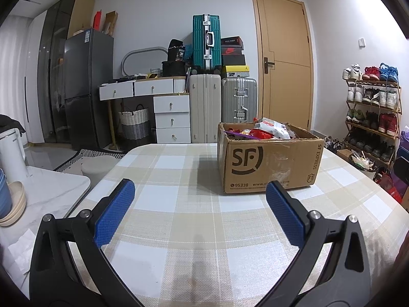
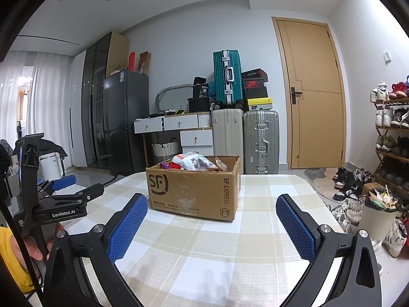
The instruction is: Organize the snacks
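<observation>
Tabletop [image 1: 179,220]: covered by a beige-and-white checked cloth; carries the task items.
Cardboard box [image 1: 268,163]: printed "SF EXPRESS", flaps up, standing on the far half of the tabletop.
Snack packets [image 1: 271,129]: heaped inside the cardboard box, rising above its rim.
Left gripper [image 1: 200,199]: blue pads spread wide, released, grasping nothing; short of the cardboard box, no contact.
Right gripper [image 2: 212,212]: blue pads spread wide, released, empty; apart from the cardboard box.
Background: suitcases [image 1: 207,43] stacked by a closed door [image 1: 283,58].
</observation>
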The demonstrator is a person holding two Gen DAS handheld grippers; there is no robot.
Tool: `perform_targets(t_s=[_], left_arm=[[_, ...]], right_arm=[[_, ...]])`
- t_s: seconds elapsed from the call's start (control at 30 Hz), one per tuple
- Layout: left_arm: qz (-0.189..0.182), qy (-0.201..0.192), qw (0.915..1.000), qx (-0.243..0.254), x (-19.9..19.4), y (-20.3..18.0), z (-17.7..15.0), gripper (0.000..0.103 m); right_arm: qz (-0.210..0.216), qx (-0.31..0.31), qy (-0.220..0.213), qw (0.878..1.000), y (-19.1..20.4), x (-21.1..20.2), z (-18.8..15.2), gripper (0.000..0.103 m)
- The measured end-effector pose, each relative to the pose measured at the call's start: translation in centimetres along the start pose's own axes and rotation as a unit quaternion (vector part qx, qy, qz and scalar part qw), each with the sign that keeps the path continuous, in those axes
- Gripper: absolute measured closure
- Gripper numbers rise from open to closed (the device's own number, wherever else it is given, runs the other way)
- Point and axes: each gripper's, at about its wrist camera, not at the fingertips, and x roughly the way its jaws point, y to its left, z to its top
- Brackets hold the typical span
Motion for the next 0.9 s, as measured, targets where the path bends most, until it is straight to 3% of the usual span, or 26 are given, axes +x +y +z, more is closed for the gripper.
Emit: perform_targets(t_s=[0.9], left_arm=[[0.006,0.002,1.0000,0.002,-1.4,0.6,0.1,0.000]], right_arm=[[0.002,0.000,0.009,1.000,0.1,0.4,-0.2,0.001]])
